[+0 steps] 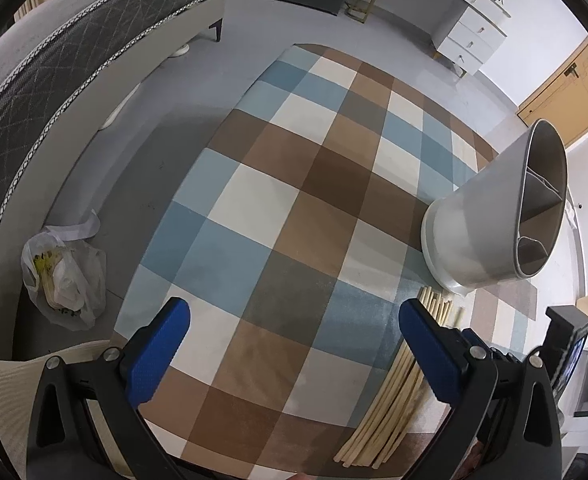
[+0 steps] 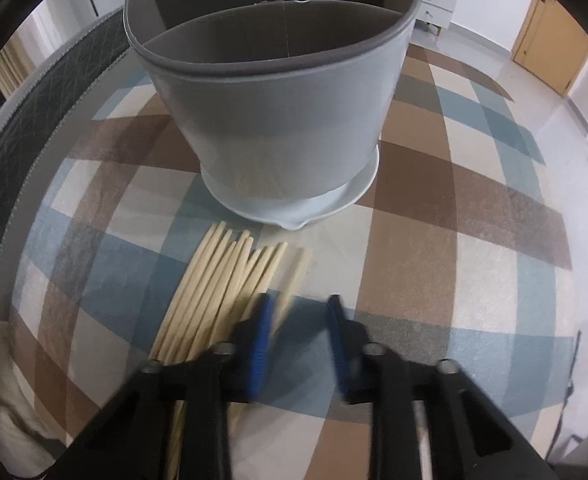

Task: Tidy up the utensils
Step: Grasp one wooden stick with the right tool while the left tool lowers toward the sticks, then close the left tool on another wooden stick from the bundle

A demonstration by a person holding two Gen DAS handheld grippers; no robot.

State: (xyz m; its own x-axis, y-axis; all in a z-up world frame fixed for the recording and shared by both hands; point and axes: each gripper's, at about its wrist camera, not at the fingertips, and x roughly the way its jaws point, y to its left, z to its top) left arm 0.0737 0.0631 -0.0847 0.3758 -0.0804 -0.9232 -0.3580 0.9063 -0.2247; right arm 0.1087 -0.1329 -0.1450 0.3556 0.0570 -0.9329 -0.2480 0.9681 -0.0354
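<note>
A pale grey utensil holder with a divided inside stands on its white drip saucer on the checked cloth. Several bamboo chopsticks lie in a loose bundle just in front of it. My right gripper points down at the bundle's right edge, its blue fingers apart. One stray chopstick runs into the gap close to the left finger, blurred. In the left wrist view the holder stands at the right, and the chopsticks lie under the right finger of my wide open left gripper, which holds nothing.
The checked blue, brown and cream cloth covers the table. A plastic bag lies on the floor to the left, beside a grey mattress. A white drawer unit and a wooden door stand at the back.
</note>
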